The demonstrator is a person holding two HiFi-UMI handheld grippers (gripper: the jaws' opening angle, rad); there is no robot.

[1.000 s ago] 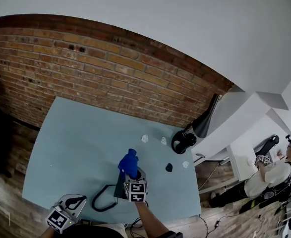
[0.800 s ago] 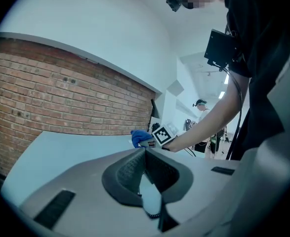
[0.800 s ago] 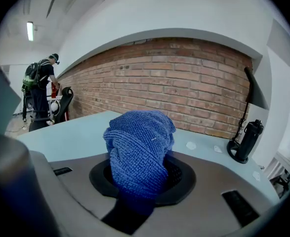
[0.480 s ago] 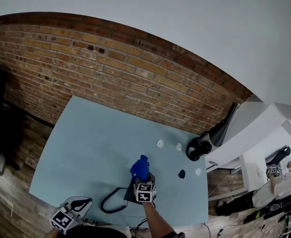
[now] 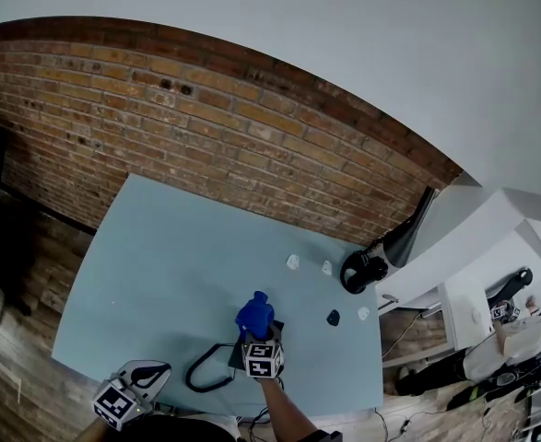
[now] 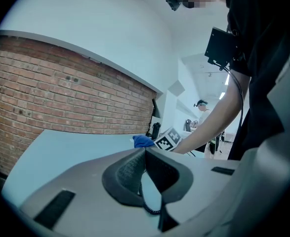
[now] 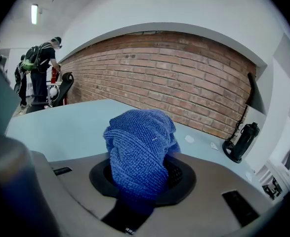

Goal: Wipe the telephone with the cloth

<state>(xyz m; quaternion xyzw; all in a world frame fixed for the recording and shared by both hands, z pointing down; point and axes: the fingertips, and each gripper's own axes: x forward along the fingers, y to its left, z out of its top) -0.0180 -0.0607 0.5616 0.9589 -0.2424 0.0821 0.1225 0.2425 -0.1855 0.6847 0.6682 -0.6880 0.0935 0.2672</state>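
On the table [image 5: 159,265], the telephone [image 5: 236,357] sits at the near edge. It is right under your right gripper [image 5: 259,337], back from the jaw tips and towards you. It is mostly hidden, so I can't tell its long axis. Its cord [image 5: 201,382] loops out leftward. Your right gripper is the nearer one; it points away from you, clenched on the bunched cloth [image 7: 140,147]. Your left gripper [image 5: 146,373] sits low to the left, jaw tips together on nothing. You'll likely need to draw the cloth back and down.

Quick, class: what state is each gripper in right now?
Left gripper: shut, holding nothing.
Right gripper: shut on the blue cloth.
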